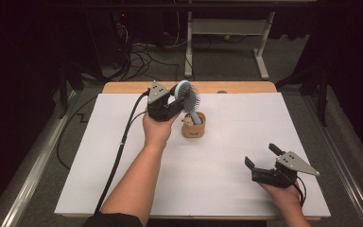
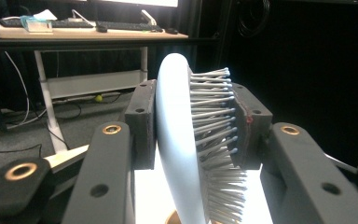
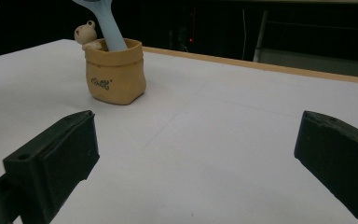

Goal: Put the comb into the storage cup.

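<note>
We see the left gripper clamped on the head of a pale blue plastic hairbrush: in the left gripper view one pad presses the smooth back of the head and the other pad bears on the tips of the bristles. The left hand holds this gripper above the far middle of the table, its grey three-cornered plate on top and its black cable trailing down toward the near left edge.

We note the brush stands tilted, head up, with its handle running down into a small tan pot shaped like a sack. In the right gripper view the blue handle enters the pot's mouth beside a little cream animal figure that peeks over the rim; dark lettering marks the pot's front. Whether the handle end touches the pot's bottom, we cannot tell.

The right gripper rests low near the right front corner of the table, well apart from the pot. Its jaws stand wide apart with nothing between them, only bare sheet showing in its own view.

The work surface is a white sheet over a light wooden table, whose far edge shows as a tan strip. Beyond it we see a grey floor with black cables and the white legs of a desk.
</note>
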Available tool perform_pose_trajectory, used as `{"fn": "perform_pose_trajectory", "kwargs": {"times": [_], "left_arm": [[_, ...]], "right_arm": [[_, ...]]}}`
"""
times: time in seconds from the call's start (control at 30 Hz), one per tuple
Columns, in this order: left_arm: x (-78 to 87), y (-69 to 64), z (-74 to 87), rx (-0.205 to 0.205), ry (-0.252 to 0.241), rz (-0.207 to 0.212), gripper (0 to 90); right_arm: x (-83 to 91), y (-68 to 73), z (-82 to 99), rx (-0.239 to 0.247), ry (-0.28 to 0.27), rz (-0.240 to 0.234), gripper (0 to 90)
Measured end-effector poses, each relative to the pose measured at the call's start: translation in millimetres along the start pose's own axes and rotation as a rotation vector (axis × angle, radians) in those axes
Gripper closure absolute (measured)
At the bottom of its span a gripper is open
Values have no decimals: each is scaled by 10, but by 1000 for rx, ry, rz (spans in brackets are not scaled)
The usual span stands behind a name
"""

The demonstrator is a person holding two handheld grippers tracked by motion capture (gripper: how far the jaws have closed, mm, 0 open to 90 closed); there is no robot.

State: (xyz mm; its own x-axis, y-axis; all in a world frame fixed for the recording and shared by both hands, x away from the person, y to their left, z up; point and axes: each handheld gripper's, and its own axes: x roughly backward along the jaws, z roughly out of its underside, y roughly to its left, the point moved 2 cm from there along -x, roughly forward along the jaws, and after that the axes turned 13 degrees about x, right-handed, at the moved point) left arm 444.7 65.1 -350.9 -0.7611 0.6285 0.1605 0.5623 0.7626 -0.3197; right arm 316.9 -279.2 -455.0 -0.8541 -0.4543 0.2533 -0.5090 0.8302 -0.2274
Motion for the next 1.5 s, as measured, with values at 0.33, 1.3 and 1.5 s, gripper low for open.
{"fn": "perform_pose_trajectory", "kwargs": {"times": [0.33, 1.3, 1.5], "left_arm": [[-19, 57, 46, 15, 11, -2, 586], [51, 309, 69, 41, 36, -48, 424], [64, 338, 88, 31, 36, -59, 399]], "right_arm": [[-5, 1, 3, 2, 2, -3, 2], [-10, 12, 9, 1, 6, -6, 2], [-11, 12, 9, 2, 7, -6, 2]]}}
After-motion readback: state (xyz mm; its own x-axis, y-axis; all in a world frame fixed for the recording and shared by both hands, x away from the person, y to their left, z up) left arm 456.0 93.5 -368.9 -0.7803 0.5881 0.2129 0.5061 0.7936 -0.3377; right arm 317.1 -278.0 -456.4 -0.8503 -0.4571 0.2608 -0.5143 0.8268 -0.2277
